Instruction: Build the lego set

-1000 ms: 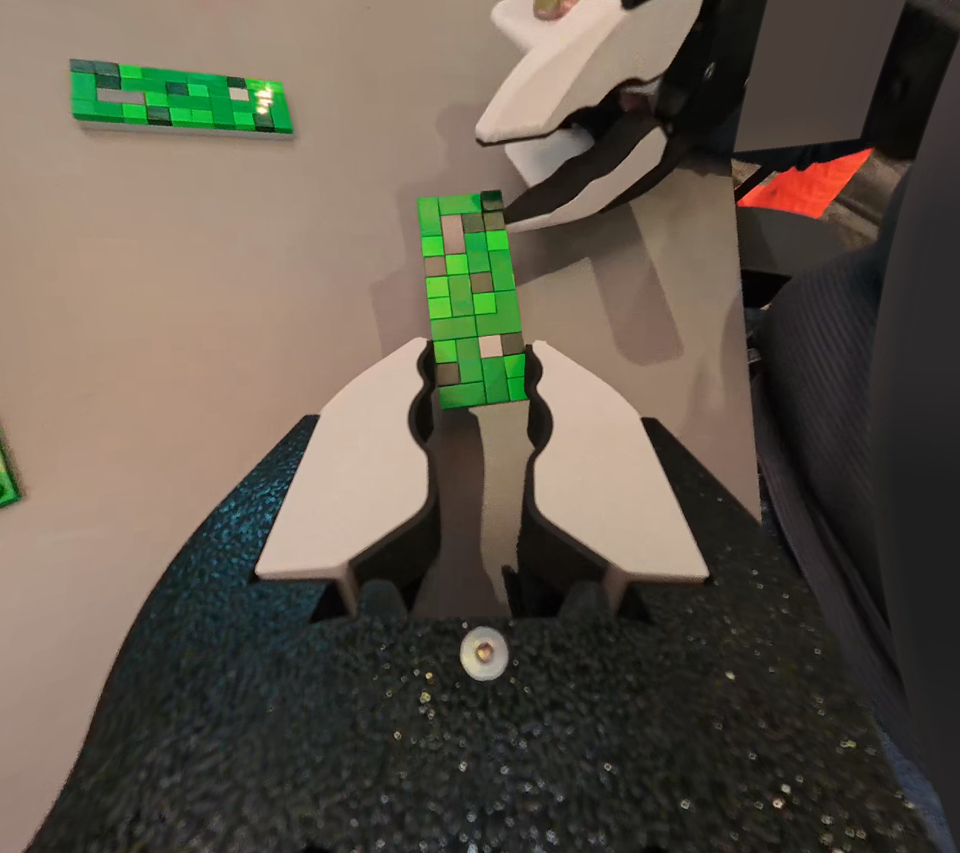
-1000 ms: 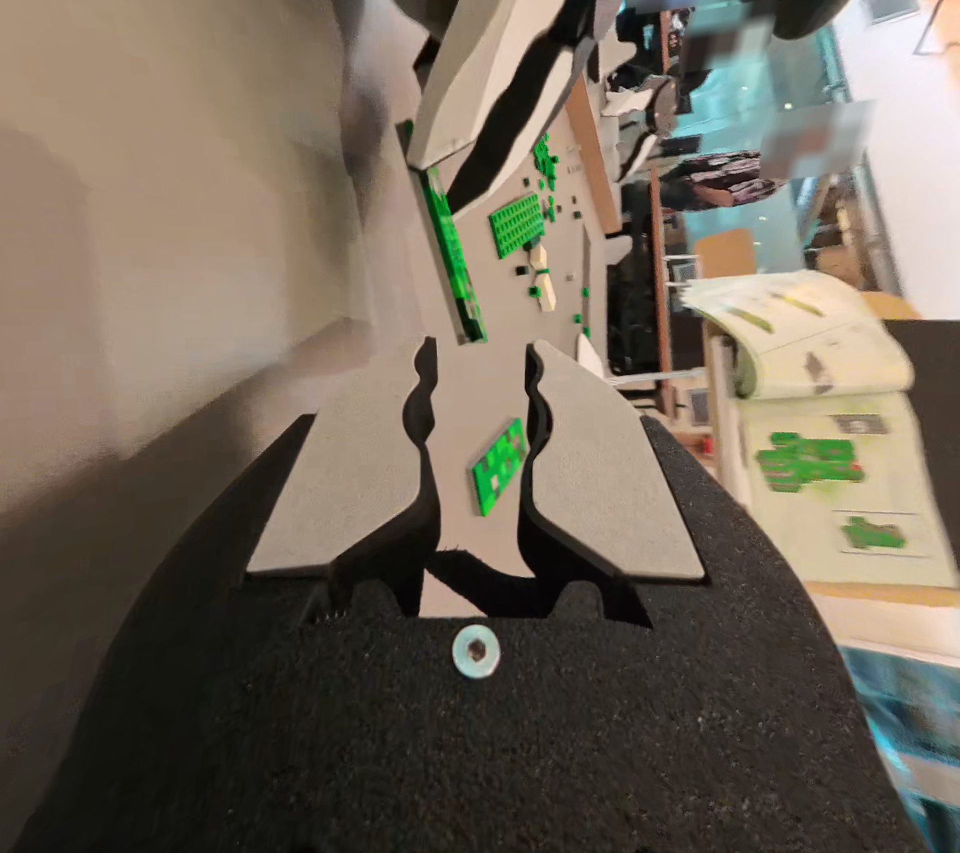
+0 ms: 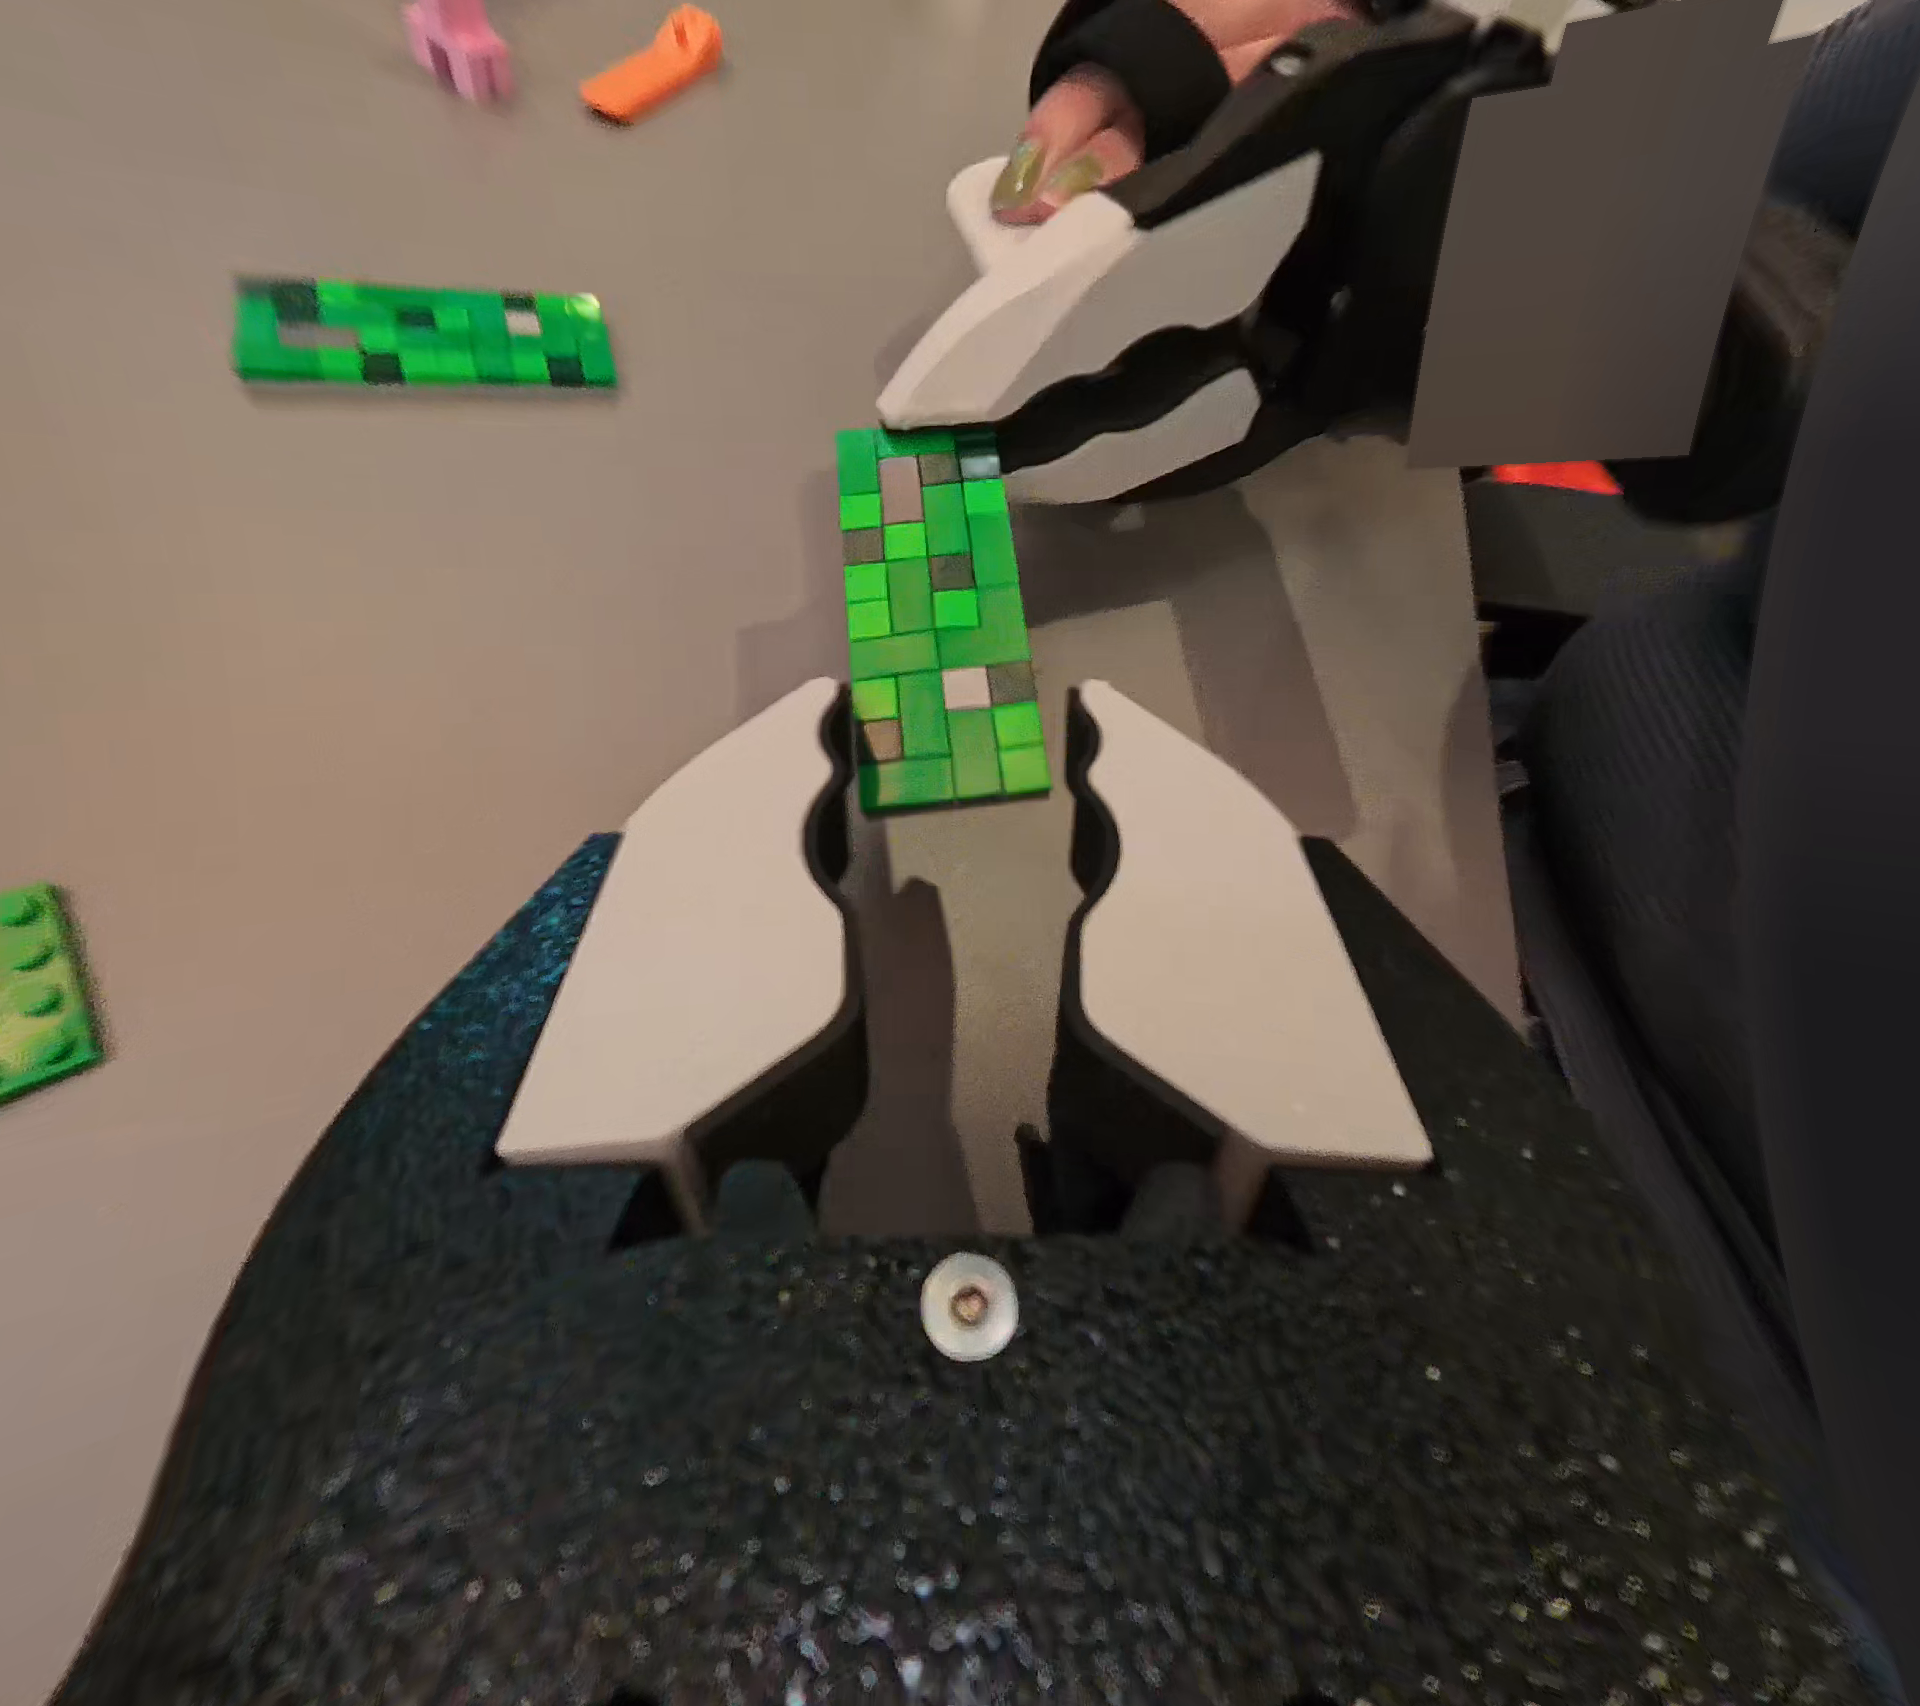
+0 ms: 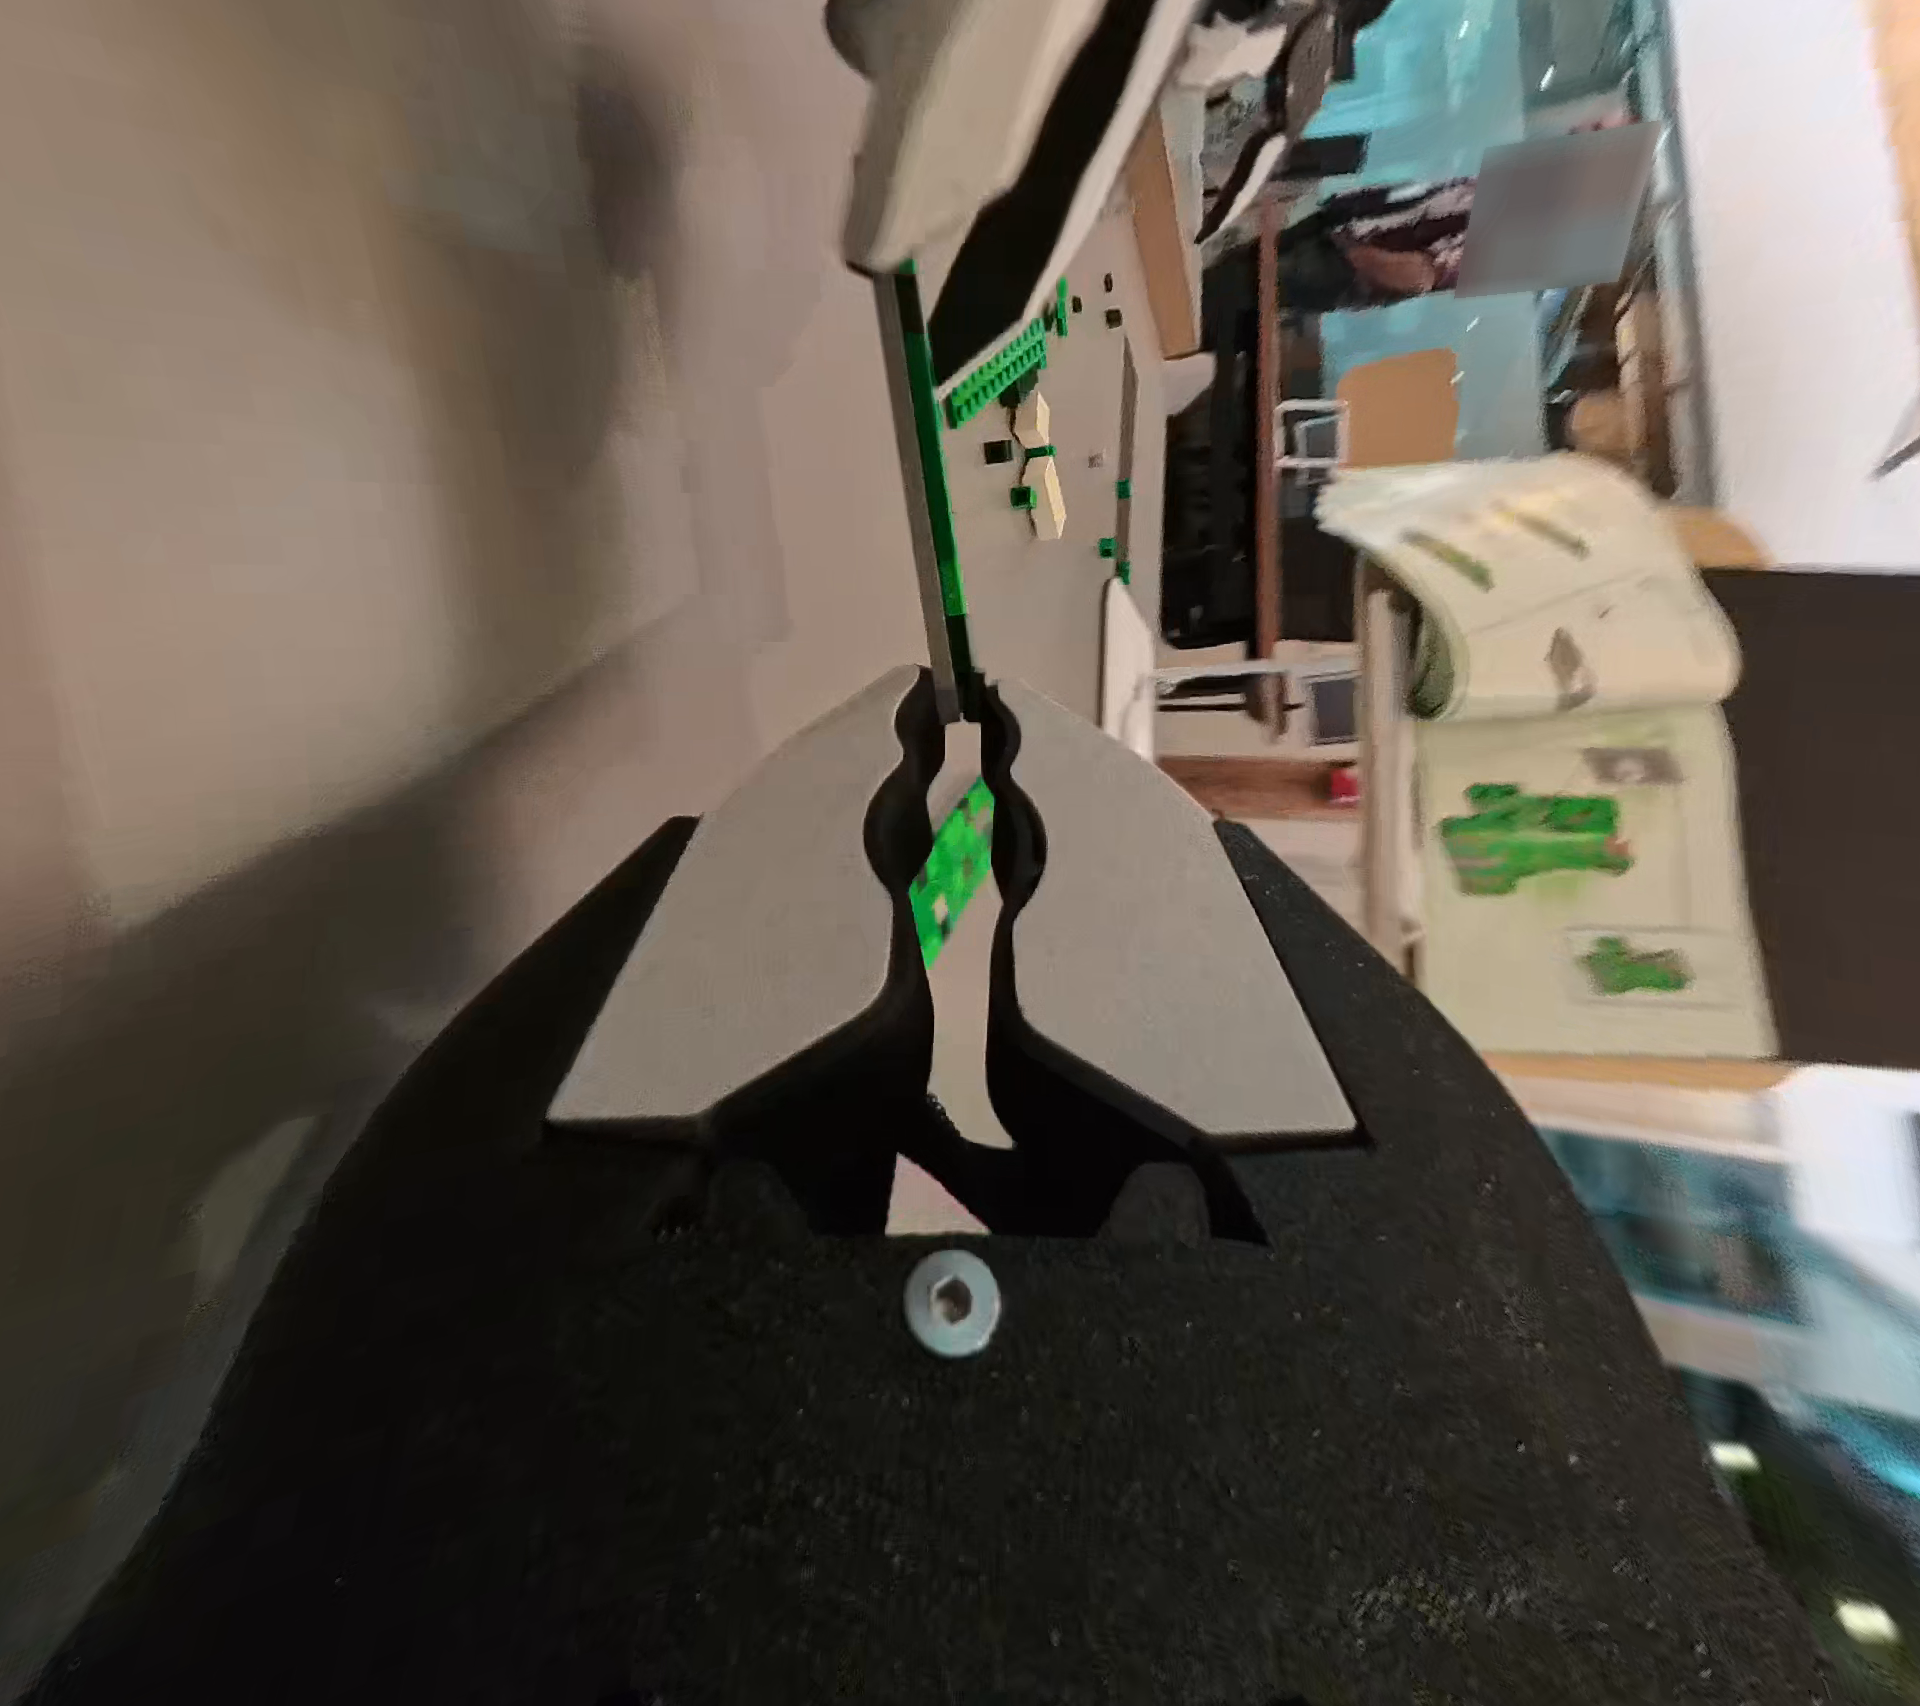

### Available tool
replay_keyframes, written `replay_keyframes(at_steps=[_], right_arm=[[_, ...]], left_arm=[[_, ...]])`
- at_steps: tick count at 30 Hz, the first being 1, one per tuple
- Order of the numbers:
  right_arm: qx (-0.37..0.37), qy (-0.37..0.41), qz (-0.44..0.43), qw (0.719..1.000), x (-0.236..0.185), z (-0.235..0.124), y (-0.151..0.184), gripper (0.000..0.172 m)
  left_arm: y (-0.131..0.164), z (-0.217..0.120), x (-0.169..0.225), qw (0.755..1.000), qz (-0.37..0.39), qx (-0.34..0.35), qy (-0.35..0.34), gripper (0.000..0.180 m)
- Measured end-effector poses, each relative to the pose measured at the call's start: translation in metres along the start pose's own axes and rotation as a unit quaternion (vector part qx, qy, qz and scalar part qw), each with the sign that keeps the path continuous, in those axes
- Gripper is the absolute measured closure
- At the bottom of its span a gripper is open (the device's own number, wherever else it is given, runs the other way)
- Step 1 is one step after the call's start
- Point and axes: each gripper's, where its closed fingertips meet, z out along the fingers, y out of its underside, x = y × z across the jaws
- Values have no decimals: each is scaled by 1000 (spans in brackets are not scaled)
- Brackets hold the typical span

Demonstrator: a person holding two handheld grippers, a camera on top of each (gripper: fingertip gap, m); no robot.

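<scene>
Pinching the far end of the green tiled plate point(image 3: 940, 617) above the grey surface point(image 3: 416, 617) in my right tongs point(image 4: 961, 706), I am spreading my left tongs point(image 3: 961, 747) around its near end, gripping nothing.

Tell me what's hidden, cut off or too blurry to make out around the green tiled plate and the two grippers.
- Left wrist view: the far end of the green tiled plate lies under the right gripper, so contact there is unseen.
- Left wrist view: the green studded plate is cut by the left edge.
- Right wrist view: the open booklet is motion-blurred, and the left gripper runs off the top.
</scene>
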Motion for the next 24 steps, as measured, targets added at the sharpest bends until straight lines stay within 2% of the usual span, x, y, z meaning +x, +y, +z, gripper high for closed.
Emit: replay_keyframes(at_steps=[2, 3, 5, 8, 11, 15, 21, 24], right_arm=[[7, -21, 63, 998, 4, 1, 1, 166], [16, -38, 92, 995, 3, 1, 0, 165], [31, -58, 134, 989, 4, 0, -3, 165], [34, -78, 157, 984, 1, 0, -4, 165], [32, -98, 161, 982, -4, -1, -5, 165], [27, -113, 144, 983, -9, -1, -4, 165], [-1, -108, 43, 993, -17, -2, -3, 165], [-3, -122, 82, 989, -17, -2, -3, 165]], left_arm=[[-1, -2, -7, 995, 66, -11, -68, 121], [-2, -2, -8, 987, 120, -20, -103, 119], [-9, -2, -9, 958, 229, -32, -171, 124], [-12, 6, -2, 930, 309, -58, -190, 145], [-16, 8, -1, 923, 325, -56, -198, 167], [-13, 9, -1, 929, 310, -63, -190, 169], [-8, 11, -1, 930, 305, -84, -186, 170], [-7, 11, -1, 932, 302, -76, -186, 170]])
